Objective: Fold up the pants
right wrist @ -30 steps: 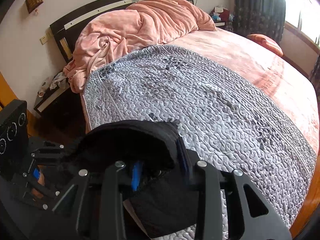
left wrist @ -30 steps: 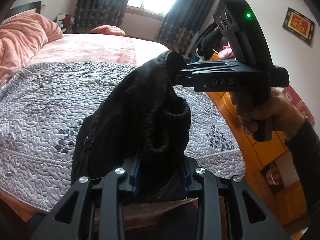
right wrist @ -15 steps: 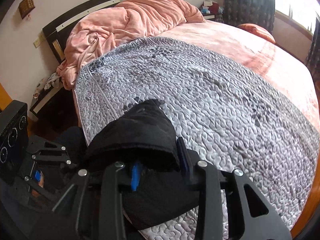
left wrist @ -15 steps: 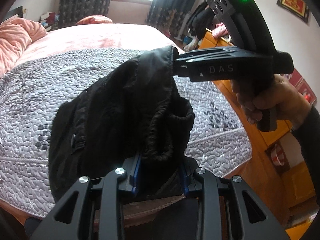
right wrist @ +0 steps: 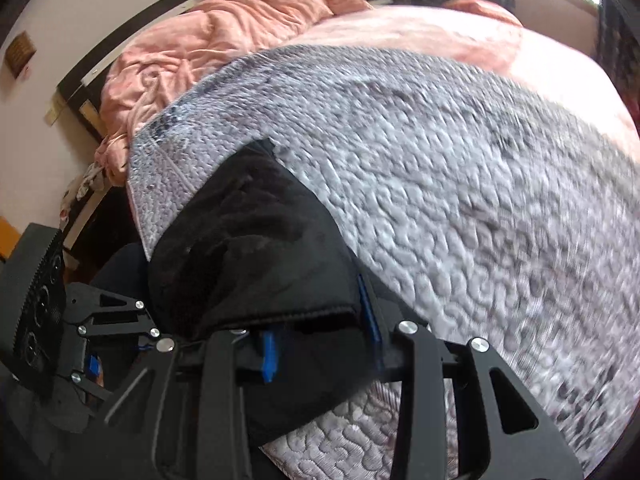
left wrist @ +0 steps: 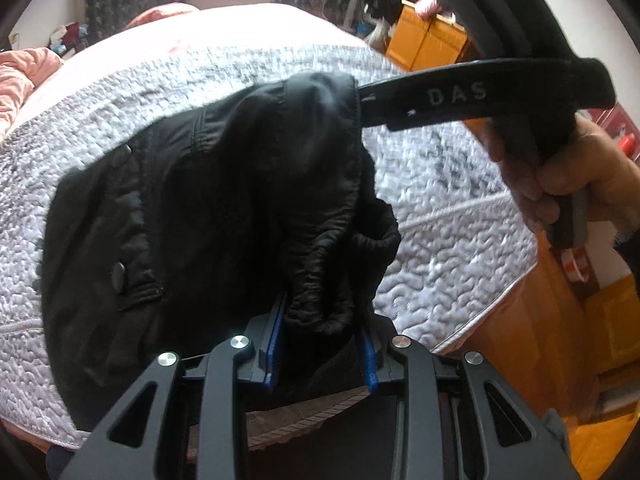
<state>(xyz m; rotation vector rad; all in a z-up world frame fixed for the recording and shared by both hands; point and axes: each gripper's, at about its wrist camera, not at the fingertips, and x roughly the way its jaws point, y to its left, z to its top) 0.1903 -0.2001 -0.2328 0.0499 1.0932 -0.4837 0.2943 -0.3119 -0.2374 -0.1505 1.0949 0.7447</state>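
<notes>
The black padded fabric pants [left wrist: 208, 216] hang bunched between the two grippers, low over the near edge of the grey quilted bedspread [left wrist: 440, 184] that covers the near part of the bed. The left gripper [left wrist: 322, 350] is clamped on a gathered, ribbed fold of the cloth — its blue-lined pads [left wrist: 275, 346] press the bundle from both sides. In the left wrist view the right gripper [left wrist: 362, 98] reaches in from the right, held by a person's right hand [left wrist: 560, 184], and its tips disappear into the top edge of the pants. Seen from its own camera, the right gripper [right wrist: 320, 340] pinches a thick hemmed edge of the pants [right wrist: 256, 256] between its blue pads [right wrist: 269, 354]; the cloth spills leftward over the left finger, and the lower part of the garment appears to rest on the bedspread [right wrist: 480, 184]. The left gripper's body [right wrist: 60, 320] shows at the near left of that view. On the far side — toward the dark headboard [right wrist: 76, 92] — lies a rumpled salmon-pink blanket [right wrist: 224, 28].
</notes>
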